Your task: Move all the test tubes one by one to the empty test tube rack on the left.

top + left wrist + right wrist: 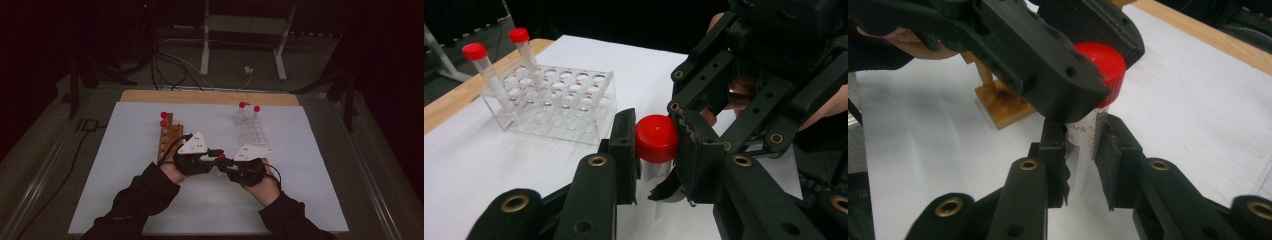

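Standing between both, the tube [657, 150] has its red cap clamped by the left gripper [655, 145] and its body by the right gripper [1083, 160].

We see: left gripper [207, 152] black, brass-ringed pivots, grey three-cornered top plate | right gripper [225, 167] black, same plate, serrated pads | black cables [167, 147] trailing | our sleeves [145, 192] dark, long.
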A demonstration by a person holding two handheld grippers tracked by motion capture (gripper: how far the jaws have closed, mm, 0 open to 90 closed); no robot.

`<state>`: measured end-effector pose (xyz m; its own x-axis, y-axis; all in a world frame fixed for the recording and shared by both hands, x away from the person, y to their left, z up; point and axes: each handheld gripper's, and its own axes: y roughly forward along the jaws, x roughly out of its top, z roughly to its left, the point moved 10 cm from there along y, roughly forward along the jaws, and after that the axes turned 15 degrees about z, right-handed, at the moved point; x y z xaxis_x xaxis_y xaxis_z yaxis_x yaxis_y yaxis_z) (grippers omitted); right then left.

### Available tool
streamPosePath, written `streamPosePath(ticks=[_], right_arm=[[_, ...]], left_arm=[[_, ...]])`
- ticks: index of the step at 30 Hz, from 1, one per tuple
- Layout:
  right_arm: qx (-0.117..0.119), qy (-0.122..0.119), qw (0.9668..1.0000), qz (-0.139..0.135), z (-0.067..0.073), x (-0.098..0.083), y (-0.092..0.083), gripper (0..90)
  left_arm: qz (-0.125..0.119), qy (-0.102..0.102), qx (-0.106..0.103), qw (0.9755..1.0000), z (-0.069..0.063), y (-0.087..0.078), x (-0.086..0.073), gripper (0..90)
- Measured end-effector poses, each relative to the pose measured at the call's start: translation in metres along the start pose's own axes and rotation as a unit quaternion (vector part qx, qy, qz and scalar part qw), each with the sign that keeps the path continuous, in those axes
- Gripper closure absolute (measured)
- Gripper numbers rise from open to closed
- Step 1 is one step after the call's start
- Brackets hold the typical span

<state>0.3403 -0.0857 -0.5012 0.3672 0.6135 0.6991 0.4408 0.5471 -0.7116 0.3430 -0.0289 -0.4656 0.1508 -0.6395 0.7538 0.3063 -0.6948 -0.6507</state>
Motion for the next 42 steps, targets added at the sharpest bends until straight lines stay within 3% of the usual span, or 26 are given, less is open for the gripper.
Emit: streamPosePath(ticks=[3, 14, 25, 38, 42], right_arm=[[-0.002, 0.005, 1.0, -0.004, -0.002, 0.0, -0.002, 64.9], [0.0, 0.025, 0.9994, -0.022, -0.01, 0.0, -0.013, 48.9], [-0.004, 0.039, 0.9985, -0.037, -0.013, 0.004, -0.018, 29.6], [-0.017, 0.063, 0.9968, -0.048, -0.02, 0.006, -0.021, 3.9], [-0.017, 0.064, 0.9965, -0.05, -0.021, 0.006, -0.022, 1.8]], left_arm=[[-0.006, -0.005, 0.006, 1.0, 0.004, -0.006, 0.001, 72.1], [-0.013, -0.024, 0.03, 0.9992, 0.022, -0.029, 0.0, 72.1], [-0.014, -0.045, 0.064, 0.9968, 0.044, -0.057, -0.009, 72.1], [-0.017, -0.078, 0.109, 0.9908, 0.073, -0.089, -0.025, 72.1], [-0.02, -0.086, 0.124, 0.9884, 0.081, -0.097, -0.028, 72.1]])
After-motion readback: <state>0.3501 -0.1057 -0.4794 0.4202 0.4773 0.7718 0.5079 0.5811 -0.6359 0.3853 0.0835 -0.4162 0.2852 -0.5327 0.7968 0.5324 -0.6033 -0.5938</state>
